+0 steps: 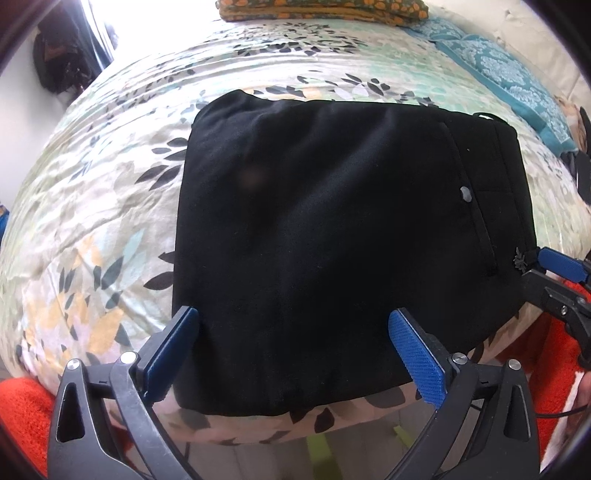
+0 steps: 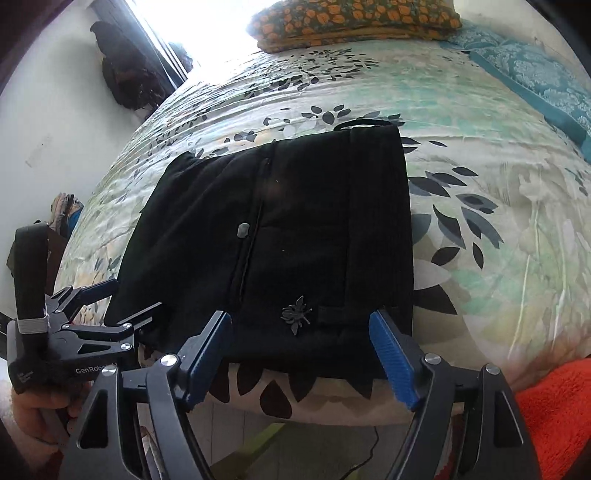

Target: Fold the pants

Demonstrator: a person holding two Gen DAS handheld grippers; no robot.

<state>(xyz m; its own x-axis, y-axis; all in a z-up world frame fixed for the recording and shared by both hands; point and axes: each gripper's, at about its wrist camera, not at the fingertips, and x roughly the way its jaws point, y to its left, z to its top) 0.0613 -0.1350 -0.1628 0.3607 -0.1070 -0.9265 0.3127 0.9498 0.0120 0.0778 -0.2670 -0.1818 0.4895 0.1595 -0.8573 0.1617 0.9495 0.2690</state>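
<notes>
The black pants [image 1: 332, 221] lie folded into a compact rectangle on the floral bed cover, near the bed's front edge; they also show in the right wrist view [image 2: 288, 243], with a grey button [image 2: 243, 229] and a small insect-shaped emblem [image 2: 296, 314] near the waistband. My left gripper [image 1: 295, 350] is open and empty, its blue pads straddling the front edge of the pants. My right gripper [image 2: 301, 354] is open and empty at the waistband end. The right gripper's blue tip [image 1: 557, 264] shows in the left view; the left gripper [image 2: 110, 310] shows in the right view.
The floral bed cover [image 1: 110, 221] spans the bed. An orange-patterned folded cloth [image 2: 354, 22] and a teal patterned cloth [image 2: 535, 74] lie at the far end. An orange towel [image 2: 554, 413] hangs at the near edge. A wall and window are on the left.
</notes>
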